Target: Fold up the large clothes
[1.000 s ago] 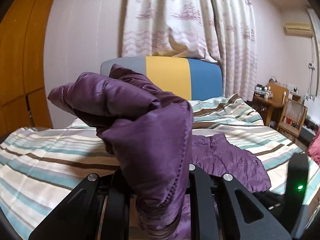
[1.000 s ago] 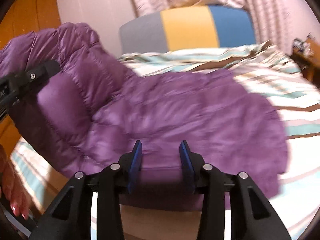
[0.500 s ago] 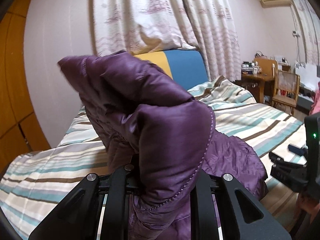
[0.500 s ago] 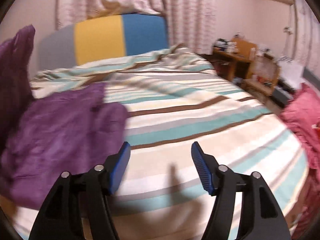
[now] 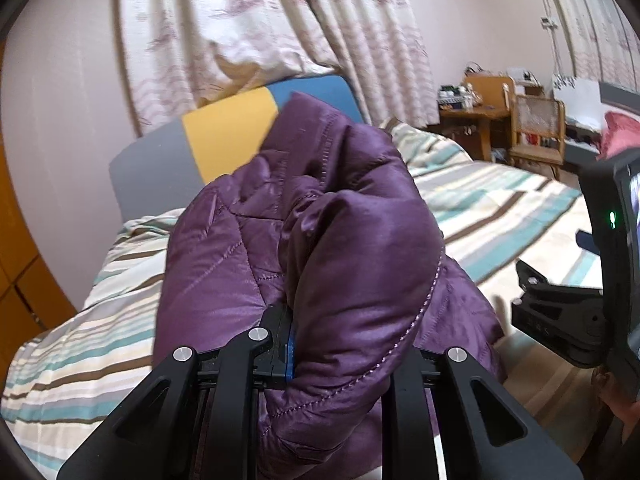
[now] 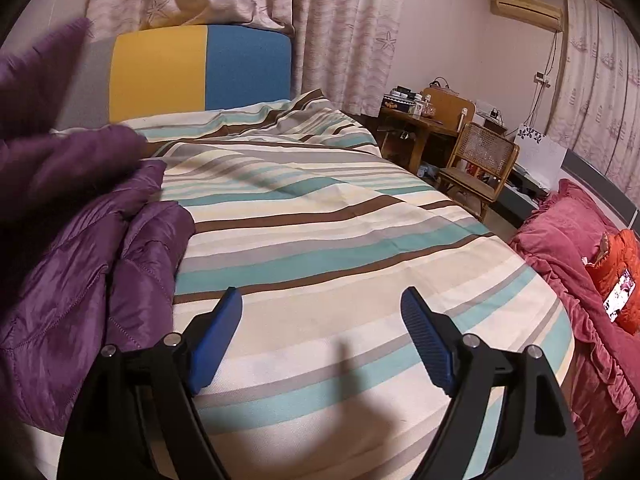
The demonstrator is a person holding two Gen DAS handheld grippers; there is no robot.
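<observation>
over the striped bed (image 6: 328,216), left tongs (image 5: 320,344) clamped on a bunched purple jacket (image 5: 312,240), right tongs (image 6: 322,340) just spread wide, empty. best to lay the fold flat, smoothing before release.

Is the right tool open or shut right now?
Open: the right tool has just been opening, and only striped bedding shows between its blue pads.

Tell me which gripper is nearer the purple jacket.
Left. The left gripper is clamped on a bunched fold of the purple jacket. The right gripper, jaws just opened and empty, hangs over the striped bedspread beside it.
</observation>
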